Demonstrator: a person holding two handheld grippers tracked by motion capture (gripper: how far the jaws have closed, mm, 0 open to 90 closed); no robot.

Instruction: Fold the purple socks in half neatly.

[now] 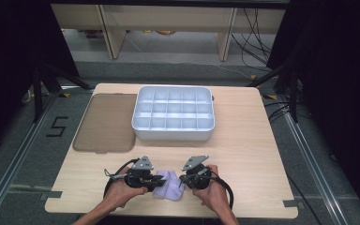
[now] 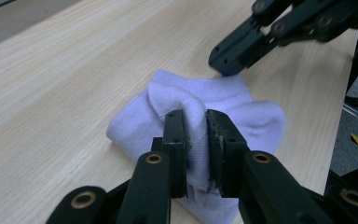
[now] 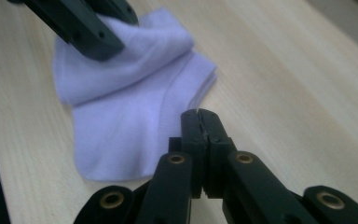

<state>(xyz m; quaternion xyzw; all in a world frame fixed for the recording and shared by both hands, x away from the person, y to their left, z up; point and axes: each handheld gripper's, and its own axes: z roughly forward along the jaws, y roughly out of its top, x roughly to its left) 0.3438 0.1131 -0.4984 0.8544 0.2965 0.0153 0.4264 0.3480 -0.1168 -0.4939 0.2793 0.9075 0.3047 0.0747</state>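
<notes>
Left claw: pinched on a raised fold of the lilac sock, cloth bunched between its jaws; the grip looks narrow, on a ridge of fabric rather than a full layer.
Right claw: jaws pressed together with nothing visibly between them, its tip at the near edge of the sock and seemingly resting on or just off the cloth; I cannot tell which.
Sock: lying folded on the surface directly between the two claws, one part doubled over under the left claw.
Risk at the left claw: the fold could slide out if the hand lifts or pulls sharply, since only a small pleat is caught; the sock would then flop open and the fold would be lost.
Risk at the right claw: closed as it is, it can only press or push; a push could drag the whole sock across the smooth wood instead of holding it down.
Risk between the claws: they sit close, so a careless swing could knock one against the other.
Beyond the claws: the white compartment tray and the brown lid sit well apart, farther up the surface; a loosely held sock could drop short of the tray or land across two compartments.
</notes>
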